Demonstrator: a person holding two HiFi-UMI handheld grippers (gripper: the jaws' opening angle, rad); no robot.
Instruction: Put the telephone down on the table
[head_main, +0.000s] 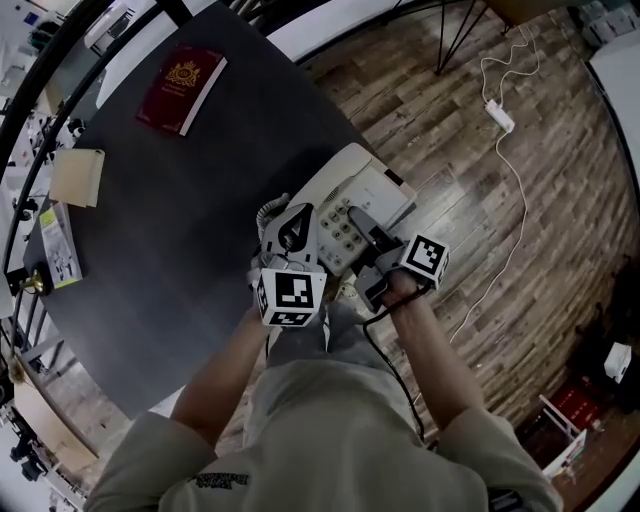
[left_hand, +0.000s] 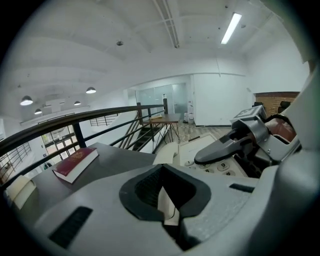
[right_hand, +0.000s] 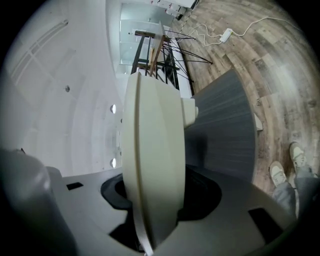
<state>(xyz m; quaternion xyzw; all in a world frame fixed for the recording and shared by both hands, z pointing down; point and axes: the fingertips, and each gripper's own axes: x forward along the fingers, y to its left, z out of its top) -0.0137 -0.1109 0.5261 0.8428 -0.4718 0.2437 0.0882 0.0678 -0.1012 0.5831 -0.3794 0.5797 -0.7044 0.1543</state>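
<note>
A cream push-button telephone (head_main: 365, 185) is held from its near side by both grippers, over the right edge of the dark grey table (head_main: 180, 220). I cannot tell whether it touches the table. My left gripper (head_main: 300, 228) is shut on the phone's thin near-left rim (left_hand: 167, 205). My right gripper (head_main: 362, 228) is shut on the near-right edge, which fills the gap between its jaws as a cream slab (right_hand: 150, 165). In the left gripper view the keypad (left_hand: 220, 167) and the right gripper's finger (left_hand: 225, 147) show ahead.
A red book (head_main: 180, 88) lies at the table's far side, also in the left gripper view (left_hand: 75, 162). A beige pad (head_main: 77, 177) and a booklet (head_main: 60, 245) sit at the left edge. A white power strip (head_main: 500, 115) with cable lies on the wood floor. A black railing (left_hand: 75, 127) runs behind.
</note>
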